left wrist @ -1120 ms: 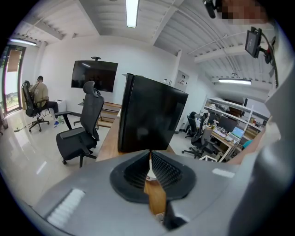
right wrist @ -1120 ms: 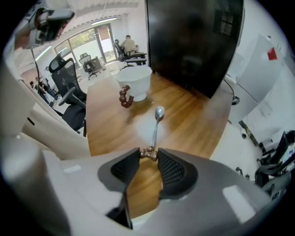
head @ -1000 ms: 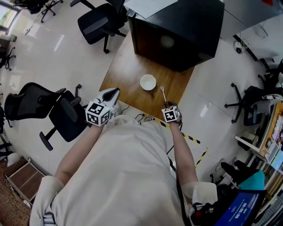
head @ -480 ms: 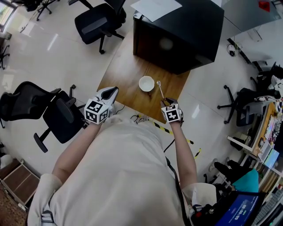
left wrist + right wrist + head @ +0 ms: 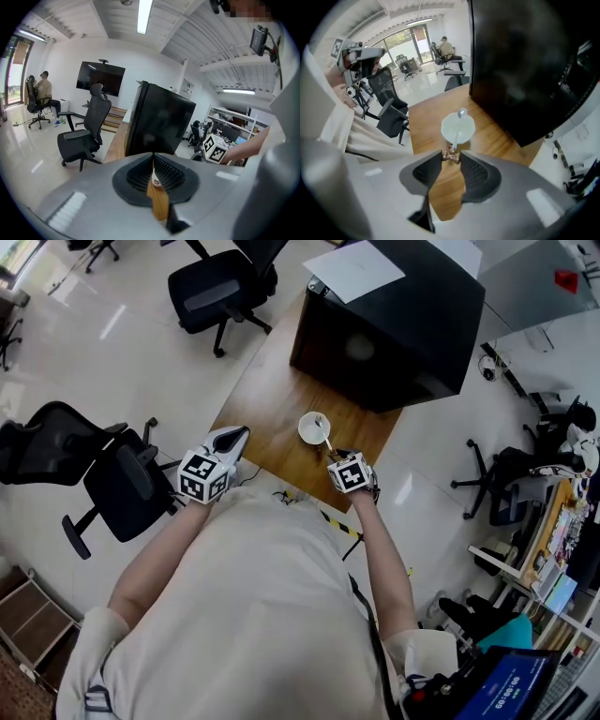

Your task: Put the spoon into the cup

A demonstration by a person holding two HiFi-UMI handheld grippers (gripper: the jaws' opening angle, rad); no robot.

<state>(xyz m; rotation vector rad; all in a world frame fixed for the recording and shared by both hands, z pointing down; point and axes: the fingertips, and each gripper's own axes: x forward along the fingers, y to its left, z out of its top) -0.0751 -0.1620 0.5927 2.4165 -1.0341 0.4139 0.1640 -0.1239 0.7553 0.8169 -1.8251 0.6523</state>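
Observation:
A small white cup [image 5: 308, 430] stands on the wooden table [image 5: 267, 395] near its front edge. My right gripper [image 5: 338, 458] is shut on the copper-coloured end of a slim metal spoon [image 5: 322, 432]. The spoon slants out over the cup. In the right gripper view the spoon [image 5: 458, 127] crosses the cup [image 5: 452, 125], and its bowl reaches the far rim. The pads of the right gripper [image 5: 451, 157] pinch the handle's end. My left gripper [image 5: 231, 440] hangs over the table's front left corner, left of the cup. Its jaws [image 5: 153, 158] meet at the tips with nothing between them.
A big black cabinet [image 5: 389, 320] with a sheet of paper [image 5: 356, 268] on top fills the back of the table, just behind the cup. Black office chairs [image 5: 220, 287] [image 5: 103, 474] stand on the floor to the left. Yellow-black tape [image 5: 333, 521] marks the floor below the table edge.
My right gripper has risen and moved left with the spoon, from the table right of the cup to above the cup. The left gripper has hardly moved.

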